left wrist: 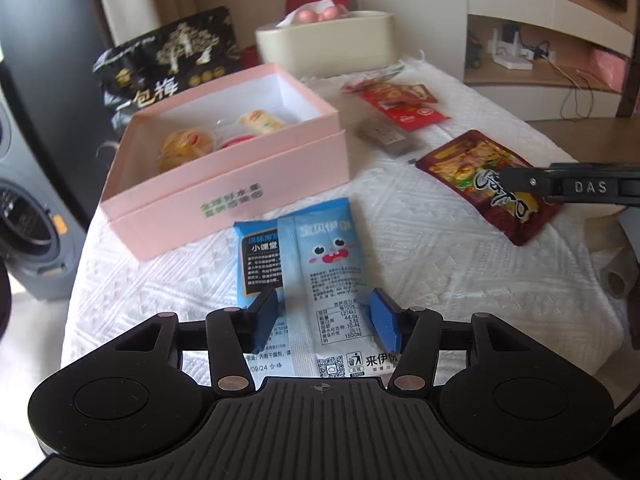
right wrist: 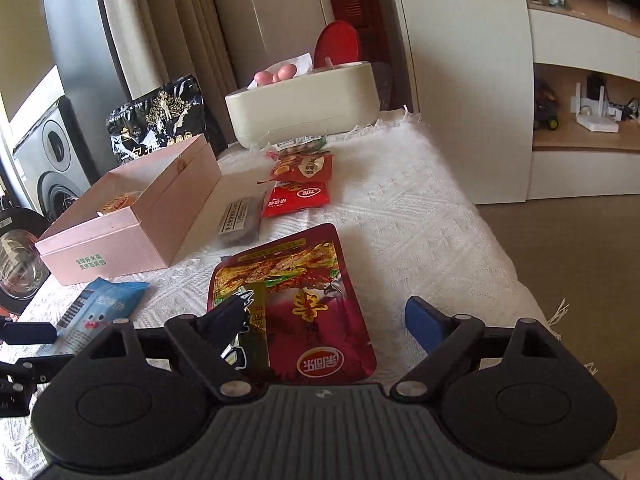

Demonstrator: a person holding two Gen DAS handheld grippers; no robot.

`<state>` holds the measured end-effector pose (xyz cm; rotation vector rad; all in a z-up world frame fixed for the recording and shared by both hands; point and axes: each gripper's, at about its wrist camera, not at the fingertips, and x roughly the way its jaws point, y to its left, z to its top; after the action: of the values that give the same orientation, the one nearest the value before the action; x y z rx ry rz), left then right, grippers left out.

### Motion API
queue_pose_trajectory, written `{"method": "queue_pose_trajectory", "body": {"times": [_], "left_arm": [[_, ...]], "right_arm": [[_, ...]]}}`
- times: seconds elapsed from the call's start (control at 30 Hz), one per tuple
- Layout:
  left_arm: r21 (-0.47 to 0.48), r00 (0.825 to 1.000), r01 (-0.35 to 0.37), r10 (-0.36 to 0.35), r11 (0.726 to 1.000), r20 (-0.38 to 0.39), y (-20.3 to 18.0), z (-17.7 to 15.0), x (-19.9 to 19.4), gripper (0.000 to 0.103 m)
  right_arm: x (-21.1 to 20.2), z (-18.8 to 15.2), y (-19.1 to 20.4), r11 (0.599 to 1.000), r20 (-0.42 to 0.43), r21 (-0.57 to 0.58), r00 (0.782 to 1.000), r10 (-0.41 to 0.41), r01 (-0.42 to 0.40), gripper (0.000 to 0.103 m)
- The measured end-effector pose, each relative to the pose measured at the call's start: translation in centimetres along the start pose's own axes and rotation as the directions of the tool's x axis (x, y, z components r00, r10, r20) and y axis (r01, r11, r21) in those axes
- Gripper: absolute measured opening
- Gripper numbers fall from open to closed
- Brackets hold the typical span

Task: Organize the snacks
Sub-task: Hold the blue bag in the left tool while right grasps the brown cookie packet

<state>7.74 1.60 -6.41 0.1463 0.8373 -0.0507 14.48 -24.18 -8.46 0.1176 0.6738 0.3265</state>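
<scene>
A pale blue plastic snack packet with a cartoon face (left wrist: 320, 256) lies flat on the white textured tablecloth (left wrist: 420, 264), partly over a second, darker blue packet (left wrist: 256, 256), just in front of an open pink cardboard box (left wrist: 224, 176) that holds yellow-wrapped sweets (left wrist: 180, 148). The left gripper (left wrist: 324, 320) straddles the near end of the pale packet with its blue pads clear of it on both sides, released. To the right, a dark red foil pouch printed with a spicy dish (right wrist: 296, 304) lies flat between the fingers of the right gripper (right wrist: 328, 320); those jaws stand wide apart and clamp nothing, though the left finger sits over the pouch's edge. Beyond lie two small red sachets (right wrist: 298, 190) and a grey-brown wrapped bar (right wrist: 240, 222). At the far edge stand a black and gold bag (left wrist: 168, 60) and a cream oval container (left wrist: 324, 42). Curtains, a grey speaker (right wrist: 52, 152) and wooden shelves (right wrist: 584, 136) surround the table.
</scene>
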Motion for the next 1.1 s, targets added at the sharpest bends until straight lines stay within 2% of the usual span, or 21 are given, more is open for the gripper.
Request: {"method": "queue_pose_trajectory", "body": {"times": [0.1, 0.13, 0.17, 0.23, 0.27, 0.37, 0.47, 0.53, 0.63, 0.77, 0.93, 1.1], "left_arm": [[-0.006, 1.0, 0.026, -0.026, 1.0, -0.006, 0.1, 0.0, -0.1, 0.06], [0.001, 0.999, 0.033, -0.033, 0.999, -0.011, -0.1, 0.1, 0.0, 0.064], [0.008, 0.999, 0.045, -0.045, 0.999, -0.014, -0.4, 0.1, 0.1, 0.074], [0.0, 0.996, 0.082, -0.082, 0.997, -0.018, -0.7, 0.2, 0.4, 0.086], [-0.013, 0.995, 0.098, -0.098, 0.995, -0.014, -0.6, 0.2, 0.4, 0.089], [-0.048, 0.995, 0.094, -0.092, 0.994, 0.034, -0.1, 0.4, 0.0, 0.083], [-0.066, 0.998, 0.004, 0.0, 0.998, 0.058, 0.7, 0.5, 0.3, 0.082], [-0.094, 0.999, -0.015, 0.02, 0.995, 0.048, 1.7, 0.5, 1.2, 0.082], [-0.156, 0.998, 0.024, -0.015, 0.987, 0.055, 2.8, 0.3, 2.3, 0.087], [-0.19, 0.995, 0.08, -0.067, 0.979, 0.076, 3.3, 0.2, 3.2, 0.091], [-0.166, 0.992, 0.105, -0.091, 0.981, 0.087, 3.3, -0.1, 3.2, 0.091], [-0.137, 0.985, 0.1, -0.078, 0.986, 0.153, 2.9, -1.4, 2.9, 0.091]], "right_arm": [[-0.1, -0.1, 0.0, 1.0, 0.003, 0.002, 1.0, 0.002, -0.002, 0.088], [-0.1, -0.1, 0.0, 1.0, 0.004, 0.001, 1.0, 0.002, -0.002, 0.088], [-0.1, -0.1, 0.0, 1.0, 0.003, 0.0, 1.0, 0.001, -0.001, 0.088], [-0.1, -0.1, 0.0, 1.0, 0.002, -0.004, 1.0, 0.0, 0.0, 0.089], [-0.1, -0.1, 0.0, 1.0, 0.002, -0.006, 1.0, 0.001, -0.001, 0.089], [-0.2, -0.2, 0.0, 1.0, 0.002, -0.012, 1.0, 0.002, -0.002, 0.089], [-0.1, -0.1, 0.0, 1.0, 0.0, -0.019, 1.0, 0.004, -0.004, 0.09], [-0.1, -0.1, 0.2, 1.0, -0.006, -0.029, 1.0, 0.004, -0.004, 0.091], [0.1, -0.1, 0.5, 0.998, -0.02, -0.058, 1.0, 0.002, -0.004, 0.094], [0.4, 0.1, 1.2, 0.992, -0.075, -0.126, 0.997, 0.003, -0.013, 0.1], [0.6, 0.4, 1.6, 0.985, -0.144, -0.171, 0.99, 0.005, -0.03, 0.103], [1.2, 0.9, 2.3, 0.971, -0.193, -0.234, 0.981, -0.009, -0.038, 0.103]]}}
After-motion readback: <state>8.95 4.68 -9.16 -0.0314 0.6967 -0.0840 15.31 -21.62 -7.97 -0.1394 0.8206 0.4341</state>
